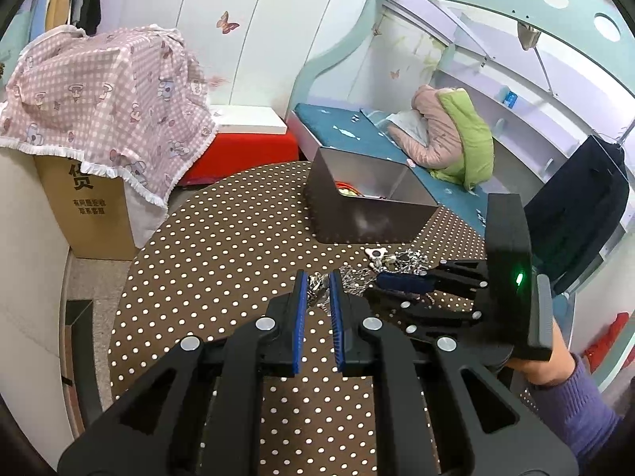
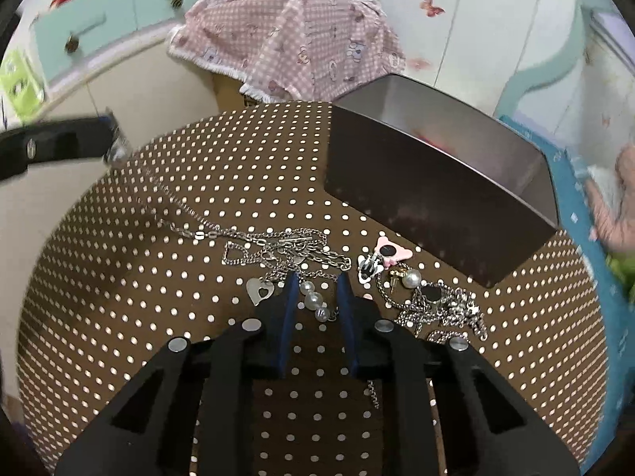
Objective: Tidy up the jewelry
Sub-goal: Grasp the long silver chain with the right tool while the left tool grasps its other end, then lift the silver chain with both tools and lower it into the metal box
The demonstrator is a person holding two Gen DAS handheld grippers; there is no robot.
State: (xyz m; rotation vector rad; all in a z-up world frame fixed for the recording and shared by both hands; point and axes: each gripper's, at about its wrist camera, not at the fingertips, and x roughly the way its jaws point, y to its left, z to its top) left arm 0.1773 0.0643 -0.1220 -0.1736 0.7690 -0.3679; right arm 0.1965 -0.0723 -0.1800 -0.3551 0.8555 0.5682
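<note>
Round table (image 2: 119, 277) with a brown polka-dot cloth. Metal tin (image 2: 436, 206) sits open toward the far edge, something orange and red inside it. Jewelry lies loose on the cloth in front of the tin: tangle of silver chains (image 2: 285, 250) mid-table, heart pendant (image 2: 260, 290) at its near side, pink bow clip (image 2: 388, 252) just beside the tin's near wall, pearl earring (image 2: 410, 277) below the clip, second chain heap (image 2: 444, 309) toward the right edge.

Left gripper (image 1: 317, 291) has its blue pads nearly together, clamped on a silver chain (image 1: 317, 282) that runs taut across the cloth to the tangle. In the right wrist view it shows at the far left edge, chain end in its tip.

Right gripper (image 2: 317, 289) points down at the table's middle, pads narrowed either side of a pearl strand (image 2: 313, 300); can't tell whether they press it yet. A hand (image 1: 555, 353) in a purple sleeve (image 1: 575, 404) holds it.
</note>
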